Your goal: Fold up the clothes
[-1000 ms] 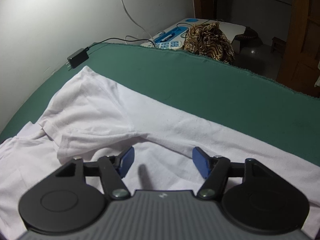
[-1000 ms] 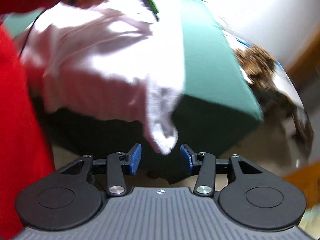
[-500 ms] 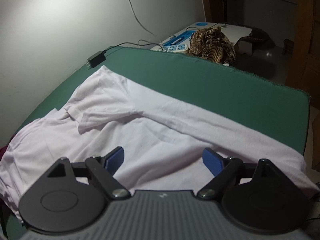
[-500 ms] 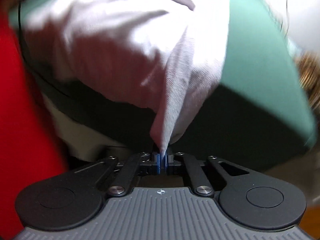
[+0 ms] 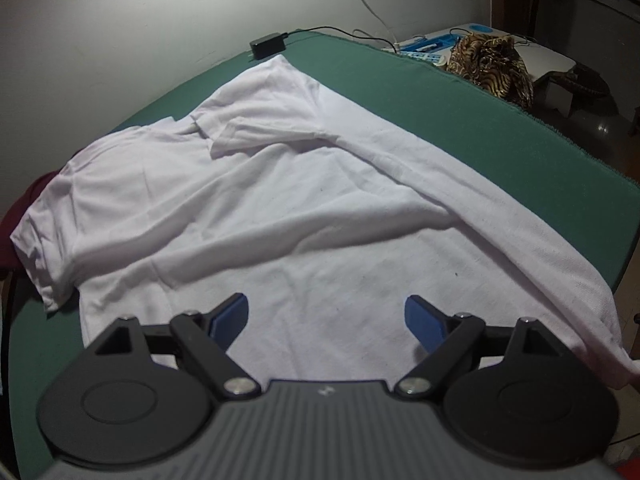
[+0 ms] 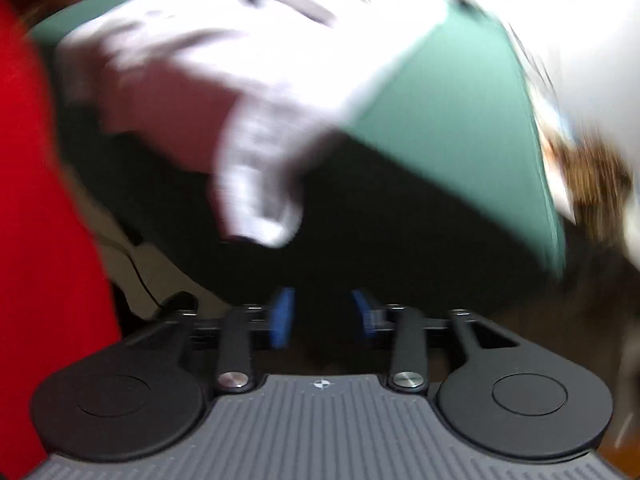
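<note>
Left gripper (image 5: 326, 320) hovers spread wide, empty, above the crumpled white cotton T-shirt (image 5: 280, 208) lying on the green cloth-covered table (image 5: 500, 136); right gripper (image 6: 322, 316), jaws just reopened, holds nothing below the shirt's hanging corner (image 6: 256, 200); that view is blurred.

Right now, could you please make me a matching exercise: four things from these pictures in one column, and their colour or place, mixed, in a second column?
Things:
1. white shirt
2. black power adapter
3. brown patterned cloth
4. table cover

Descriptions:
A. green
B. spread out and wrinkled, one corner hanging over the table edge
C. at the far table edge, near the wall
D. bunched up beyond the far edge of the table

Pairs: 1-B, 2-C, 3-D, 4-A
</note>
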`<action>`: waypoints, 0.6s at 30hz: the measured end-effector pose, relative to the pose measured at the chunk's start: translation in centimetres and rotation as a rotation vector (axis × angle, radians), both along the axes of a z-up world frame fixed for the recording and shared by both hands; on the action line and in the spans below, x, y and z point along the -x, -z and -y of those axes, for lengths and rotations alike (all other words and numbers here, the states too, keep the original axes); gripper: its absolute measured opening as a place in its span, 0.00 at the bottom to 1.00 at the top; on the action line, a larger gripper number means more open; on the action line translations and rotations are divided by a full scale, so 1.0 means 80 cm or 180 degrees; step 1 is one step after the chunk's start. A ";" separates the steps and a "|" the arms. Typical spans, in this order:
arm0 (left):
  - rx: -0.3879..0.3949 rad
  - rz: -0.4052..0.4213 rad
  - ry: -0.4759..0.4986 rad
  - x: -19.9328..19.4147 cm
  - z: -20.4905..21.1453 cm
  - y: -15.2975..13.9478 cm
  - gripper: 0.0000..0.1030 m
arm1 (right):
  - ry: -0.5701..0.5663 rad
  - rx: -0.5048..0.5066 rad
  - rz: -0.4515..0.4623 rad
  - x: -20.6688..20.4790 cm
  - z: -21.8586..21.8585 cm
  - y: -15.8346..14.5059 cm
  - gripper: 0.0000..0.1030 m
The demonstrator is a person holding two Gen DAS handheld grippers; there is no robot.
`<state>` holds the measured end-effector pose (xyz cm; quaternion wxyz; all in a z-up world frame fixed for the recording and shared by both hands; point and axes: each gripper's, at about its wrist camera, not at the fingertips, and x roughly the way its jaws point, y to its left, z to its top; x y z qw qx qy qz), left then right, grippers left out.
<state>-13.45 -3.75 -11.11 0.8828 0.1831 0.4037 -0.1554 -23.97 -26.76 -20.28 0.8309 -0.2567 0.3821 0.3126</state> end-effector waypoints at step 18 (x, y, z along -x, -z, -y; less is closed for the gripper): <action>-0.0142 0.0024 -0.0441 0.032 -0.013 -0.013 0.88 | -0.0656 -0.0899 -0.1137 -0.060 0.003 0.004 0.02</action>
